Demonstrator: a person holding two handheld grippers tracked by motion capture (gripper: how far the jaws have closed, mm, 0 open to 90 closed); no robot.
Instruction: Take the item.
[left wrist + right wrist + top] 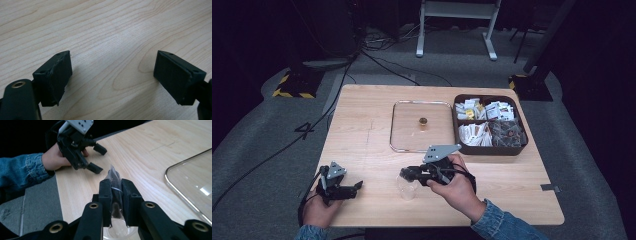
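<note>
We see a small clear packet (114,178) with something dark inside it pinched between the jaws of the right tool (116,192), its crinkled top poking out past the jaw tips. Directly below it, at the near edge of the right gripper view, sits a clear plastic cup (120,232); in the high view the same cup (406,187) stands on the wooden table (362,145) near the front edge, just beneath the right tool (409,173), which the person's right hand (457,190) holds pointing left. So the right tool is clenched on the packet, holding it above the cup. Farther left, the left tool (357,186) rests low over the near left corner of the table in the left hand (318,209), and its jaws stand wide apart with only bare wood grain between them, released and holding nothing. Beyond the cup, in the middle of the table, lies a clear square lid (398,125) with a small brass-coloured knob (423,121) at its centre. Touching its right edge is a dark brown box (489,149) split into compartments and filled with white, yellow and dark sachets (476,134).
</note>
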